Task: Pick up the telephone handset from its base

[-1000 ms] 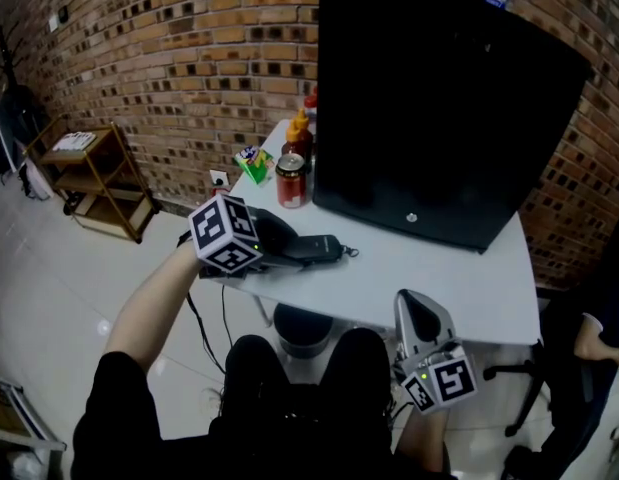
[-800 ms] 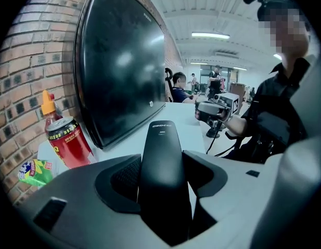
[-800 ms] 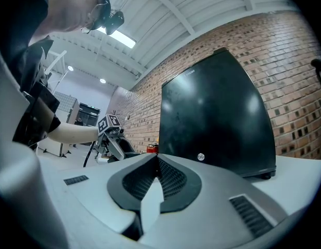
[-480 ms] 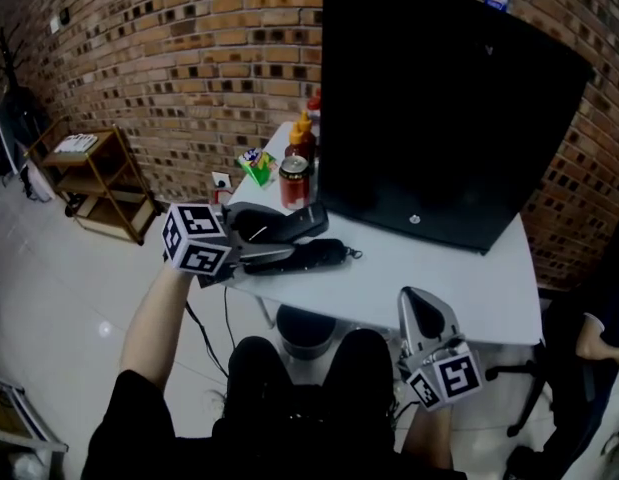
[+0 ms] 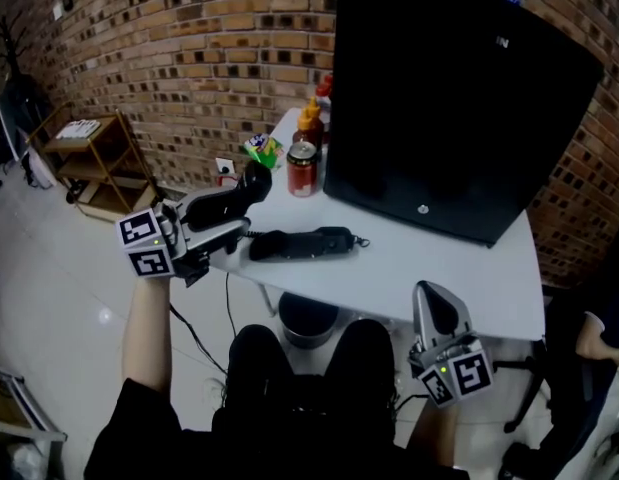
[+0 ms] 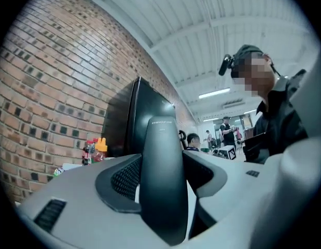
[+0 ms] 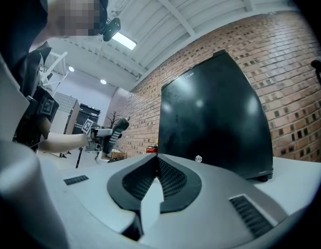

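My left gripper (image 5: 227,220) is shut on the black telephone handset (image 5: 225,199) and holds it in the air off the white table's (image 5: 439,268) left edge, one end tilted up toward the brick wall. In the left gripper view the handset (image 6: 161,180) fills the gap between both jaws. The black base (image 5: 303,243) lies flat on the table, to the right of the handset and apart from it. My right gripper (image 5: 436,320) hovers low by the table's near edge, shut with nothing in it; its pads (image 7: 168,178) meet. The right gripper view shows the handset (image 7: 114,131) far to the left.
A large black monitor (image 5: 459,108) takes up the back of the table. A red can (image 5: 302,167), sauce bottles (image 5: 310,123) and a green packet (image 5: 259,151) stand at the far left corner. A wooden shelf cart (image 5: 94,163) is by the wall. A cable hangs below the table.
The left gripper has risen and swung left with the handset, lifting it off the base and tilting it upward. The base stays on the table. The right gripper has not moved.
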Motion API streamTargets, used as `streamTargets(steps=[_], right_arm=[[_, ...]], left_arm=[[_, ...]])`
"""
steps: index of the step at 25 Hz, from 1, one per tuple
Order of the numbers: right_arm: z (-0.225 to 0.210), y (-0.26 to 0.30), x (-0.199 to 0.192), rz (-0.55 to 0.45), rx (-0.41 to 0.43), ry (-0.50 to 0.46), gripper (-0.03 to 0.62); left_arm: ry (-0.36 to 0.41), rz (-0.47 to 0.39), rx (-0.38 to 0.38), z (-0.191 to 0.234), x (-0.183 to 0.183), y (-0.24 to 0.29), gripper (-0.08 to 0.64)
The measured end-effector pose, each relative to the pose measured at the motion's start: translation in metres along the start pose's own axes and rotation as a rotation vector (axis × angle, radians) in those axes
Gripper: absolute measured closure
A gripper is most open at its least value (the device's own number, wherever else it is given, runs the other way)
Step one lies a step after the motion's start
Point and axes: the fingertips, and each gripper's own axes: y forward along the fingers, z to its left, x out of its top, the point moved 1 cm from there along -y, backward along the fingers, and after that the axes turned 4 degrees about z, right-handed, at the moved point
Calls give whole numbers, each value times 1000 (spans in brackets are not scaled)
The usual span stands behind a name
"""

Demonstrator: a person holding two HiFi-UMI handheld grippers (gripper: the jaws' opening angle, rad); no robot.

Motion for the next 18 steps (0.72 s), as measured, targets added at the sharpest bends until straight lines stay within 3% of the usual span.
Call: streamTargets(steps=[7, 18], right_arm=[[-2, -9, 2, -11, -38, 27, 583], [-16, -12, 7, -20, -100, 1, 584]], left_arm=[[-66, -155, 8, -1, 1, -22, 305], [-70, -212, 37, 4, 4, -33, 305]])
